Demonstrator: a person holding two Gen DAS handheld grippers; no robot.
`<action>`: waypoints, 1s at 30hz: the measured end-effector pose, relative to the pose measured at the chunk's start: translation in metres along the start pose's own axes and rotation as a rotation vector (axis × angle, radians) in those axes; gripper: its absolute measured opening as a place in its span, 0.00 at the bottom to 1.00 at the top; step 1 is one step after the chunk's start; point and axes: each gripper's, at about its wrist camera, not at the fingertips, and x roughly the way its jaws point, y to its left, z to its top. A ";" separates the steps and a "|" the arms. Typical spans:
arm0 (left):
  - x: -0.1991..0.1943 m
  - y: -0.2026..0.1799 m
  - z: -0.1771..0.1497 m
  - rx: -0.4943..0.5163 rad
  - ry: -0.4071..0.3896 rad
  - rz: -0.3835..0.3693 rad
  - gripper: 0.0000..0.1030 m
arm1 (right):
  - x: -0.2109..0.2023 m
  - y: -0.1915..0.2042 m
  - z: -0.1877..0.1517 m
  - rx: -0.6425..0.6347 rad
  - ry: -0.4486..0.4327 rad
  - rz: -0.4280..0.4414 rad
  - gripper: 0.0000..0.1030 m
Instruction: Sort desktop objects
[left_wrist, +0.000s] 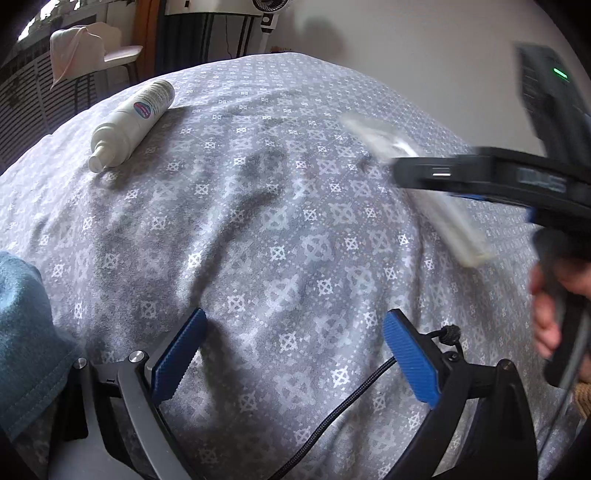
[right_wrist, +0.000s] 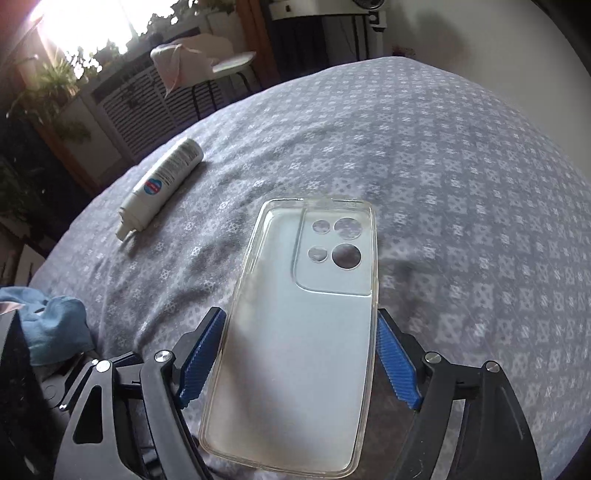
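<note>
My right gripper (right_wrist: 301, 325) is shut on a clear phone case (right_wrist: 295, 332), its blue pads pressed on both long edges, held above the grey patterned cloth (right_wrist: 461, 184). In the left wrist view the same case (left_wrist: 447, 218) shows blurred at the right, held by the right gripper (left_wrist: 424, 173). A white bottle (left_wrist: 129, 125) lies on its side at the far left of the cloth; it also shows in the right wrist view (right_wrist: 159, 188). My left gripper (left_wrist: 295, 332) is open and empty, low over the cloth.
A blue cloth (left_wrist: 22, 332) lies at the near left edge; it also shows in the right wrist view (right_wrist: 55, 328). A black cable (left_wrist: 351, 402) runs under the left gripper. A pale chair (right_wrist: 207, 55) and a radiator cover (right_wrist: 147, 107) stand beyond the far edge.
</note>
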 end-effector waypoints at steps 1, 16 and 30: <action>0.001 -0.001 0.000 0.002 0.000 0.004 0.94 | -0.016 -0.010 -0.008 0.037 -0.024 0.017 0.77; 0.009 -0.014 0.000 0.062 0.019 0.097 0.98 | -0.363 -0.212 -0.176 0.571 -0.387 -0.412 0.39; 0.015 -0.025 0.000 0.089 0.029 0.223 1.00 | -0.379 -0.198 -0.198 0.438 -0.364 -0.369 1.00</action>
